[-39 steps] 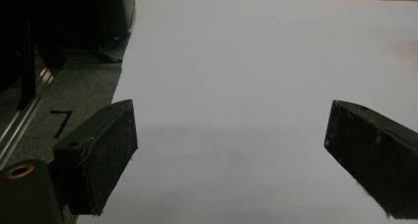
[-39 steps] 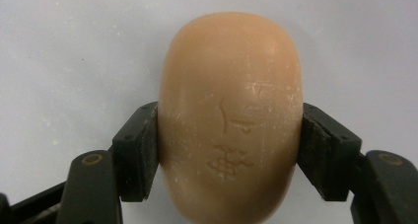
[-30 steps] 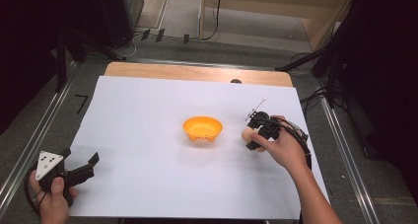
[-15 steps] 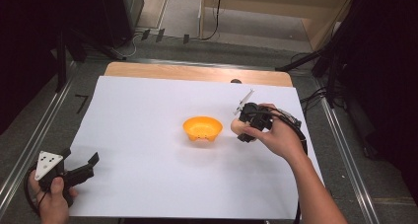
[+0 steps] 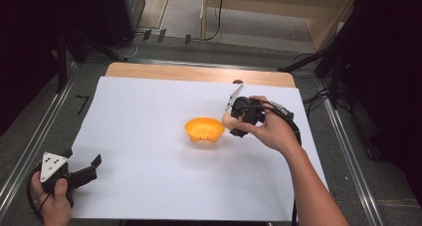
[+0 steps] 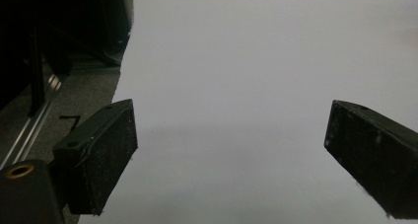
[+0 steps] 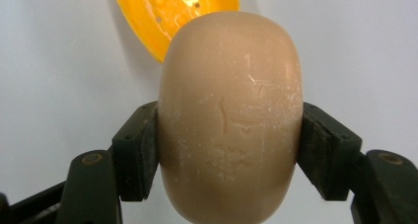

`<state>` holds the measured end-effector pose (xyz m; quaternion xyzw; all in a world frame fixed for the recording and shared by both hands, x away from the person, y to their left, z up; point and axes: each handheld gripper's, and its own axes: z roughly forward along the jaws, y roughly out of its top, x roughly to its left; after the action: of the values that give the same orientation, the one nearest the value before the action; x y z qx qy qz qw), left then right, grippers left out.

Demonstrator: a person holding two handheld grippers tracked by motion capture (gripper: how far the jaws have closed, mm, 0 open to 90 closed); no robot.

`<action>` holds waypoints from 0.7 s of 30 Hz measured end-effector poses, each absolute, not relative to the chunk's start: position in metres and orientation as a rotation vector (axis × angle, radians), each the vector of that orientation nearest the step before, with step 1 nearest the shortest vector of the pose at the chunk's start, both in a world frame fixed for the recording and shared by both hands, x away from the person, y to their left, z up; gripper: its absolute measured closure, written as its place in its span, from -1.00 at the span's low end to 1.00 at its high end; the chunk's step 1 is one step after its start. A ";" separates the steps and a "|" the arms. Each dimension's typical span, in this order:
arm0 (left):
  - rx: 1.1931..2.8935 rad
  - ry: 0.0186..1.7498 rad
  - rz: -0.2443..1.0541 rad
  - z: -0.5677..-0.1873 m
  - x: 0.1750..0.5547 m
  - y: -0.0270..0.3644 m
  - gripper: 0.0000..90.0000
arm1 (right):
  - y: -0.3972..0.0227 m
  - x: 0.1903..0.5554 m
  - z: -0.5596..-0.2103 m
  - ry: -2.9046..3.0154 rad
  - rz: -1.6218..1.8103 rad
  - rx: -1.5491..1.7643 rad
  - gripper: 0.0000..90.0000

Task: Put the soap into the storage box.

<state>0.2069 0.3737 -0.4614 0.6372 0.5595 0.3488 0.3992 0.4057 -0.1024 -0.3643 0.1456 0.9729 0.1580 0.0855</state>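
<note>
Since the earlier frames, the right gripper [image 5: 234, 121] is travelling leftward across the white sheet [image 5: 149, 116], carrying its load from the sheet's right side to just beside the bowl [image 5: 204, 130]; the left gripper [image 5: 82, 172] is staying put at the near left corner.

Sheet: is covering the table, with the orange perforated bowl sitting near its middle. Left gripper: is resting low, its jaws spread wide over bare paper. Right gripper [image 7: 229, 150]: is pinching a tan, egg-shaped soap [image 7: 229, 120] across its sides, held above the sheet at the bowl's right rim [image 7: 162, 17].

Risk, as judged: the soap's rounded, smooth flanks are offering the pads little purchase, so it is liable to squirt out. Releasing short of the rim is likely to tip the light bowl or send the soap rolling.
</note>
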 end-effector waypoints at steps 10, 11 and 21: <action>1.620 1.408 0.882 -0.462 0.207 0.373 -0.85 | -0.075 0.408 -0.356 2.906 0.464 0.308 -0.26; 1.614 1.411 0.881 -0.461 0.207 0.374 -0.85 | -0.073 0.408 -0.356 2.911 0.468 0.310 -0.26; 1.619 1.403 0.882 -0.462 0.207 0.373 -0.85 | -0.052 0.410 -0.359 2.917 0.474 0.203 -0.26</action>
<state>0.2070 0.3728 -0.4615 0.6401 0.5547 0.3487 0.4011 0.4100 -0.0522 -0.3592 0.0682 0.9808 0.1592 0.0896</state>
